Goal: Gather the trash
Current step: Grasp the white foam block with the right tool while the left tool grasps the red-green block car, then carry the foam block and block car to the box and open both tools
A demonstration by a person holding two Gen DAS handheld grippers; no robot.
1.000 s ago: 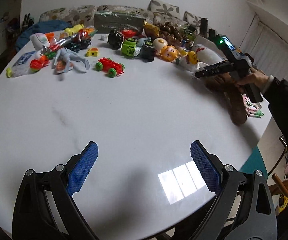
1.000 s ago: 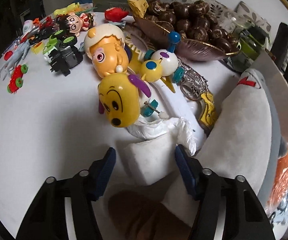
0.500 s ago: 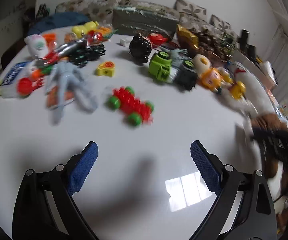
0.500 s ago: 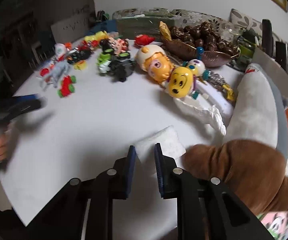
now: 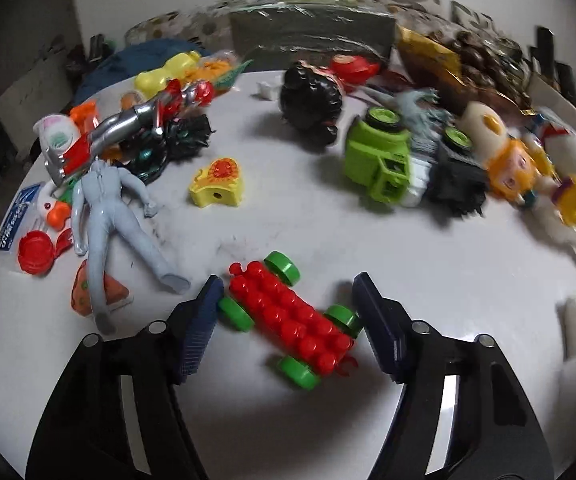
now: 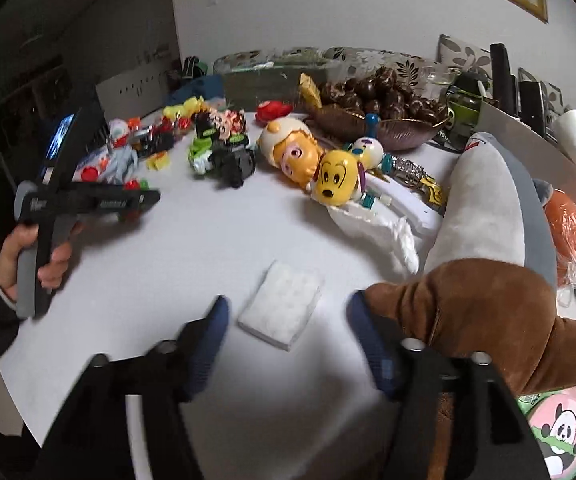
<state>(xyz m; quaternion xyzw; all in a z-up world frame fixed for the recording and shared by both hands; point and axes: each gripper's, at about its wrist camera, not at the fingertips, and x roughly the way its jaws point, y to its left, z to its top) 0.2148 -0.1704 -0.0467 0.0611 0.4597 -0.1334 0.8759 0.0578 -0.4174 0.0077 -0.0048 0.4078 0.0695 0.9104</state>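
My left gripper [image 5: 288, 304] is closing around the red toy car [image 5: 292, 314]; my right gripper [image 6: 286, 312] is opening, the white tissue [image 6: 282, 306] lying loose between its jaws.

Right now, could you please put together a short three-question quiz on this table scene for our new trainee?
1. True or false: the red toy car with green wheels lies between the fingers of the left gripper.
2. Which thing lies on the table just ahead of the right gripper? A: a white folded tissue. B: a green truck. C: a glass cup.
3. What colour is the dog-head toy beside the brown bowl?

Key
1. True; the jaws are closing around it.
2. A; the jaws are opening and do not touch it.
3. Yellow.
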